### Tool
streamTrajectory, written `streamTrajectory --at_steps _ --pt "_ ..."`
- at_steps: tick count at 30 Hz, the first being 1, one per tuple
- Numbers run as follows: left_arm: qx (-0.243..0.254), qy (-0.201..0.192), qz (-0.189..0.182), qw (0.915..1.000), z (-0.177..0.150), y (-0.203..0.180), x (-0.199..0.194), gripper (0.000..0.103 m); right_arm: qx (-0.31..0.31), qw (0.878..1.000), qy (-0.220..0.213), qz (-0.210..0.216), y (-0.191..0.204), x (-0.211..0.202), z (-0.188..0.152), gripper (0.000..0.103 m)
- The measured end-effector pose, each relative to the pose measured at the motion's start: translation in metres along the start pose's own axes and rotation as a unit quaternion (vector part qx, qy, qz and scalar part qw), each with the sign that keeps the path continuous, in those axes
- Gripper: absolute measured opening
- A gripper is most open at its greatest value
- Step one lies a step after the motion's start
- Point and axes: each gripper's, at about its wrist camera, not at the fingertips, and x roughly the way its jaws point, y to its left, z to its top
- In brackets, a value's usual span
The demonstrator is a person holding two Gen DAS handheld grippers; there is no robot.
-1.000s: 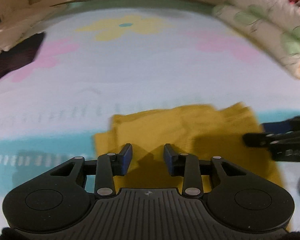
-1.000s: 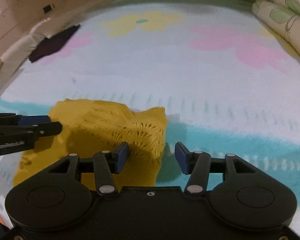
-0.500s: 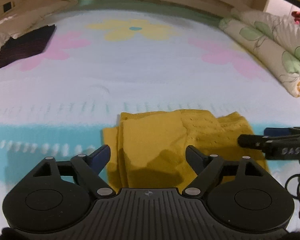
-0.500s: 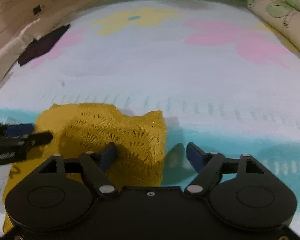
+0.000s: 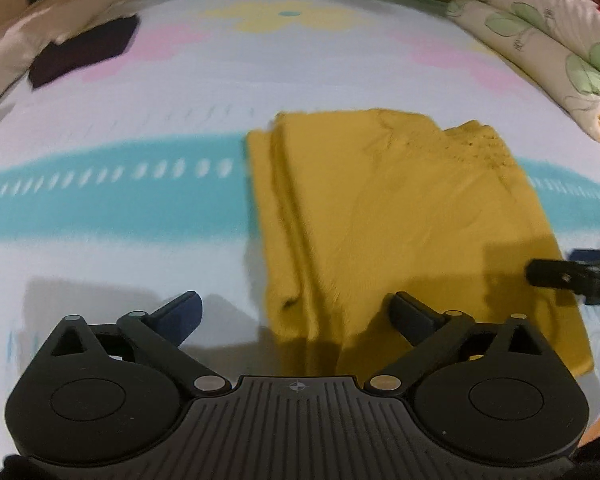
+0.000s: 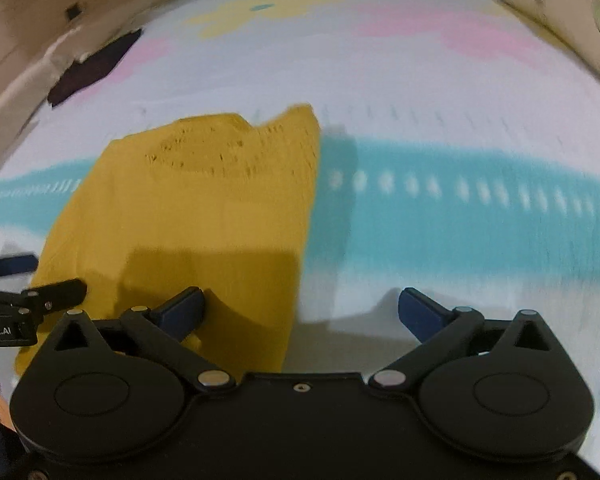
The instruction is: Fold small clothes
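Left gripper (image 5: 296, 312) wide apart, right gripper (image 6: 300, 308) wide apart, both low over folded yellow garment (image 5: 400, 220)

The left gripper (image 5: 296, 312) is held low and near, with its two fingers spread wide apart and nothing gripped between them. Its left fingertip (image 5: 184, 308) and right fingertip (image 5: 404, 306) are seen at either side of the left wrist view, angled outward. The right gripper (image 6: 302, 306) is likewise held with its fingers spread wide, and nothing is clasped between them; one blue pad (image 6: 188, 302) is seen at the left and the other at the right of its own view. Each gripper's tip is glimpsed in the other's view: the right one at the far right edge, the left one at the left edge. Both views are blurred.
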Motion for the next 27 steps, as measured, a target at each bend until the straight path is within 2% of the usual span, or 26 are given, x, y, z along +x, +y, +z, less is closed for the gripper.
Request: streamTrajectory --at_steps 6,17,22,27 --pt "-0.014 -0.020 0.008 0.9997 -0.015 0.002 -0.020 0.102 -0.007 1.000 -0.011 -0.017 0.001 -0.021 -0.020 0.103" --pt "-0.009 -0.058 -0.003 0.9983 -0.043 -0.013 -0.055 0.102 0.016 0.993 -0.114 -0.018 0.001 -0.075 -0.043 0.103" --pt "0.014 -0.080 -0.010 0.9967 -0.053 -0.026 -0.069 0.101 0.003 0.989 -0.147 -0.011 0.013 -0.091 -0.057 0.103" --pt "0.008 -0.102 -0.007 0.9947 -0.061 -0.032 -0.083 0.100 -0.007 0.984 -0.180 -0.006 0.027 -0.107 -0.068 0.103"
